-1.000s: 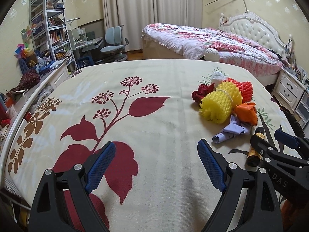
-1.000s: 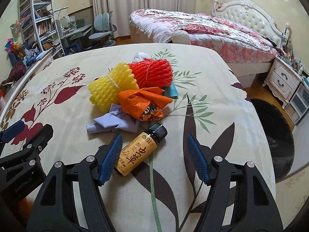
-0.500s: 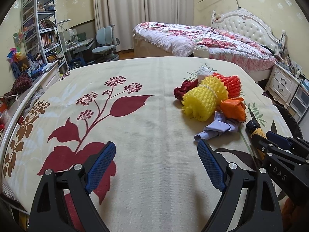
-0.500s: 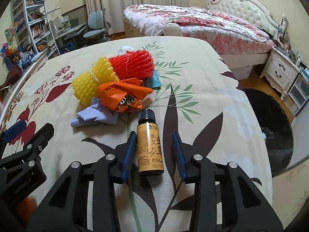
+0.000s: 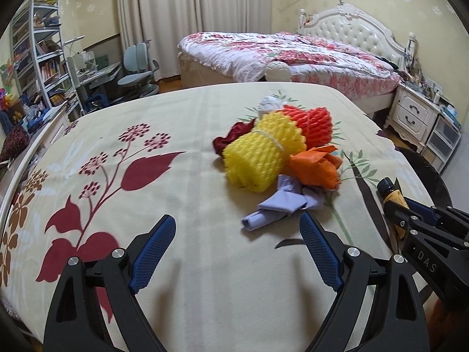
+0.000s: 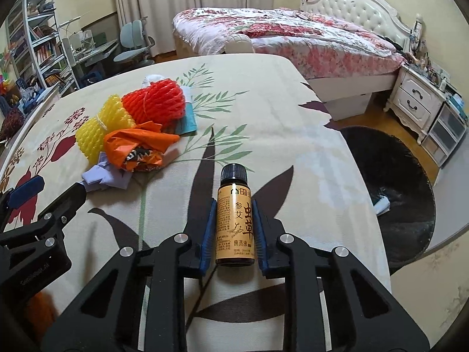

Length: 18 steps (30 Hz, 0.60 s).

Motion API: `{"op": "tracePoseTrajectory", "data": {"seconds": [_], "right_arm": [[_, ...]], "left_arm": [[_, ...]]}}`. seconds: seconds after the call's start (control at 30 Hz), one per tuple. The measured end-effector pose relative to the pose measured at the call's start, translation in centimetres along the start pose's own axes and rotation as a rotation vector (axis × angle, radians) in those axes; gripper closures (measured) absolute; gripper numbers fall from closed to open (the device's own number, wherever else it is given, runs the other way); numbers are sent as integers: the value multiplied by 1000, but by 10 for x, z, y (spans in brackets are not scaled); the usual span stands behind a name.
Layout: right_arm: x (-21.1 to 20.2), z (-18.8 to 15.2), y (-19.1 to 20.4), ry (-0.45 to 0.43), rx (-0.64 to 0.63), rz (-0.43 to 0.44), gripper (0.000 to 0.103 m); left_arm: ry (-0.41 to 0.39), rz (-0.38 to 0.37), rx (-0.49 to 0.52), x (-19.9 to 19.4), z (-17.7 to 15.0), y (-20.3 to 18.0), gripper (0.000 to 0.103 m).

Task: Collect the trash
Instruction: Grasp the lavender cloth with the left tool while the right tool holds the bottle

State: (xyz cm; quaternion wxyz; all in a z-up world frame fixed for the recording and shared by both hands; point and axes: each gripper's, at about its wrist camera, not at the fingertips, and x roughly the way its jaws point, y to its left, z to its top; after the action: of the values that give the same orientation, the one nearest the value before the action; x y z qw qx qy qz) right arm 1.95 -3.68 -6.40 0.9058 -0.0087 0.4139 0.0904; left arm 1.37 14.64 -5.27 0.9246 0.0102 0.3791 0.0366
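We are holding the right gripper (image 6: 234, 228) closed on the bottle (image 6: 234, 220), its blue pads pressing both sides of the tan label while the black cap points away from us. The bottle is lying along the fingers, just above the bedspread (image 6: 263, 111); we cannot tell whether it is touching the cloth. In the left view the same bottle (image 5: 391, 198) is showing at the right edge, clamped in the right gripper's black frame.

We are keeping the left gripper (image 5: 237, 249) wide open and empty, hanging over the bedspread (image 5: 190, 111) with nothing between its pads (image 5: 318, 248).

The rest of the trash is sitting in one heap near the middle of the bedspread. A yellow net (image 5: 261, 155) is lying against a red net (image 5: 313, 121), and an orange wrapper (image 5: 315, 168) is touching the yellow net on its right. A lilac paper (image 5: 281, 206) is lying at the near edge of the heap, just ahead of the left gripper's right pad. A dark red scrap (image 5: 231, 140) is peeking out behind the yellow net, and a white wad (image 5: 269, 104) is sitting at the far end. From the right view a blue scrap (image 6: 187, 118) is tucked beside the red net (image 6: 155, 102).

A black bin (image 6: 395, 190) is standing on the floor to the right of the bedspread, well apart from the heap.
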Motion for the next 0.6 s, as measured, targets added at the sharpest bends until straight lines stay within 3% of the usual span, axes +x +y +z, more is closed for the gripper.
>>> {"op": "tracePoseTrajectory", "data": {"seconds": [0.3,0.37,0.43,0.47,0.6], "right_arm": [[1,-1,-20,-3,36,7,79],[1,-2,-22,-5,38,13,79],[1,-2,-23,-8,39,17,79],[1,-2,-23,-9,40,19,79],[1,-3,-26,-13,40,24,79]], "left_arm": [[64,-41,46,23,13,-22,18],[91,-64,43,27,12,-23,35],[95,-63,50,27,11,-24,42],[94,-65,59,26,10,-25,53],[89,-73,83,23,7,-28,69]]}}
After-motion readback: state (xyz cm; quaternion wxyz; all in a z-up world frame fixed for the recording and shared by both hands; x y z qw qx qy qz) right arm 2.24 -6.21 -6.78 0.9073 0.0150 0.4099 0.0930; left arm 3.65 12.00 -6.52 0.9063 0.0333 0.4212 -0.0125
